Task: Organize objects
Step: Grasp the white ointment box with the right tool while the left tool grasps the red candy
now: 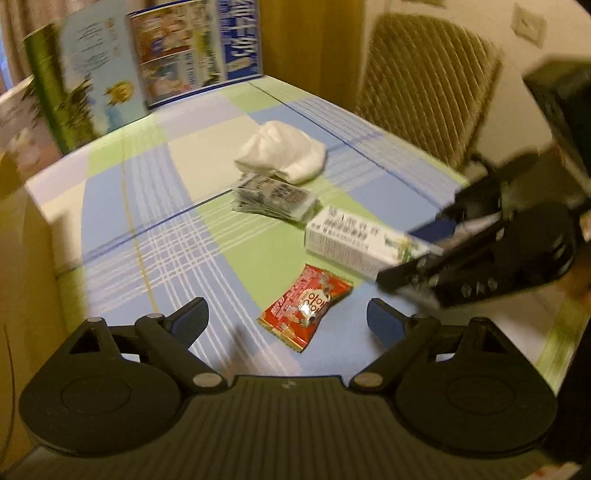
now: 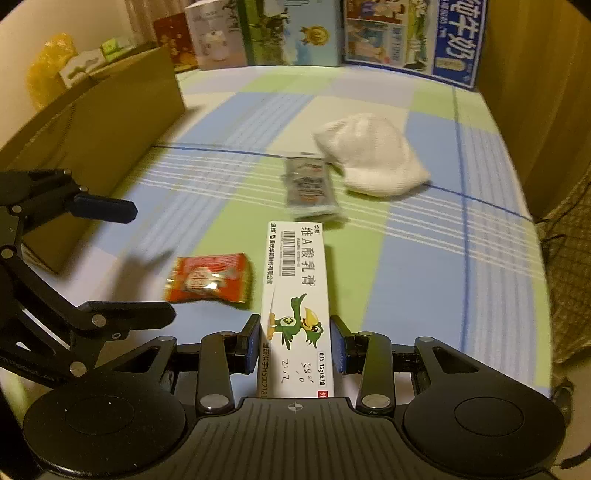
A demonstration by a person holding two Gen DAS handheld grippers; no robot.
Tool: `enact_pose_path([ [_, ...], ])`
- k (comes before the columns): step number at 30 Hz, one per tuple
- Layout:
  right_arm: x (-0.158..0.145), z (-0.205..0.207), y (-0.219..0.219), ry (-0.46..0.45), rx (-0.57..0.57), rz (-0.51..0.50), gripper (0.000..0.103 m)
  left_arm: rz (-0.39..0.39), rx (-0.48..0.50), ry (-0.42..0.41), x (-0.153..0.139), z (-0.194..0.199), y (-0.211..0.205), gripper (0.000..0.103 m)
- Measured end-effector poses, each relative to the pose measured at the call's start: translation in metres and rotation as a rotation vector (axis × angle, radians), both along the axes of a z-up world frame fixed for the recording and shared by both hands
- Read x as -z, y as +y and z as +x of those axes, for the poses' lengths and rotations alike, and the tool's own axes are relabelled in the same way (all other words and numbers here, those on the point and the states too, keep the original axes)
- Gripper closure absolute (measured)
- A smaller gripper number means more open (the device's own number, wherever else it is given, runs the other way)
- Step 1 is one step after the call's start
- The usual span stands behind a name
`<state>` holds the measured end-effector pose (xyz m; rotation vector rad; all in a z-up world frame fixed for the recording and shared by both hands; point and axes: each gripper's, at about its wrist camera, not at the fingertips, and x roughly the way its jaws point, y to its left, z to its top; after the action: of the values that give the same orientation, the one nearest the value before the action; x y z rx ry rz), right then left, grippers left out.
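A white ointment box (image 2: 297,280) with a green bird print sticks out forward from my right gripper (image 2: 295,332), which is shut on its near end. In the left wrist view the same box (image 1: 351,243) hangs low over the checked tablecloth (image 1: 147,229), with the right gripper (image 1: 413,251) holding it from the right. My left gripper (image 1: 286,319) is open, and a red snack packet (image 1: 304,306) lies on the cloth between and just beyond its fingertips. The left gripper (image 2: 151,263) also shows open beside the red packet (image 2: 210,278). A grey sachet (image 2: 310,186) and a white folded cloth (image 2: 369,155) lie farther back.
A brown cardboard box (image 2: 92,140) stands along the table's left side. Printed milk cartons (image 2: 410,33) and other boxes (image 2: 291,33) line the far edge. A woven chair back (image 1: 432,88) stands past the table's right edge. A wooden panel (image 2: 535,92) rises at the right.
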<state>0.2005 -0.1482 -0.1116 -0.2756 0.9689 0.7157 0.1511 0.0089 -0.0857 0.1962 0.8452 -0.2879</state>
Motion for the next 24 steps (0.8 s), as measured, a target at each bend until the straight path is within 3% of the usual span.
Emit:
enact_pose_path([
  [8, 0.0, 0.006, -0.015, 0.018, 0.105, 0.036, 0.067, 0.061, 0.088, 0.037, 0.025, 0.023, -0.017, 0.041],
  [11, 0.001, 0.006, -0.011, 0.008, 0.096, 0.026, 0.067, 0.027, 0.092, 0.048, 0.03, 0.029, -0.015, 0.046],
  [16, 0.002, 0.007, -0.009, 0.006, 0.096, 0.035, 0.067, 0.0, 0.085, 0.078, 0.026, 0.024, -0.016, 0.073],
  [23, 0.002, 0.006, -0.001, -0.046, 0.075, 0.007, 0.057, -0.015, 0.047, 0.072, 0.025, 0.017, -0.016, 0.073],
  [24, 0.003, 0.007, 0.0, -0.047, 0.075, 0.006, 0.056, -0.021, 0.048, 0.068, 0.026, 0.018, -0.017, 0.069],
])
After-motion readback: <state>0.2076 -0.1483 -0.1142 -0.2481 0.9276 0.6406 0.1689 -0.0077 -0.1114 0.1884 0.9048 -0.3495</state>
